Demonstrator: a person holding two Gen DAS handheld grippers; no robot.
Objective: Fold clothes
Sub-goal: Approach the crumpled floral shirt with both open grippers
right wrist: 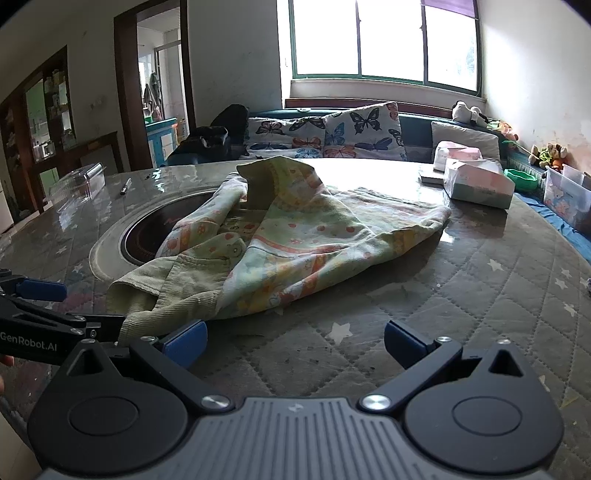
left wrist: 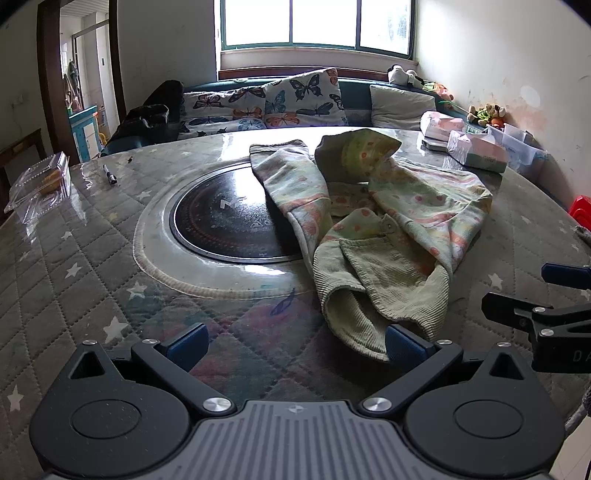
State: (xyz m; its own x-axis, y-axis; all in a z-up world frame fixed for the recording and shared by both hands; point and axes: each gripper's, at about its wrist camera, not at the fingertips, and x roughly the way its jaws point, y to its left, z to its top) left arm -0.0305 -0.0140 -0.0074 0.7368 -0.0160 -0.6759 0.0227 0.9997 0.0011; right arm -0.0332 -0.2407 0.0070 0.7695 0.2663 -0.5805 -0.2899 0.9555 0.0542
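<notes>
Now the little shirt point(left wrist: 373, 221) lies crumpled on the worktop point(left wrist: 92, 258), partly over the round black plate point(left wrist: 221, 218), and the left tool point(left wrist: 295, 345) and right tool point(right wrist: 295, 343), both spread wide and holding nothing, should each pinch a bottom corner and pull it flat.

A home living room is shown; a sofa point(left wrist: 354, 107) with butterfly cushions point(left wrist: 306, 98) under a window point(left wrist: 317, 24); stuffed toys point(left wrist: 485, 112); a quilt-covered table point(left wrist: 92, 258).

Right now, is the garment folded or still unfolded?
Unfolded: the garment lies crumpled on the table, one sleeve sprawled across the cooktop.
</notes>
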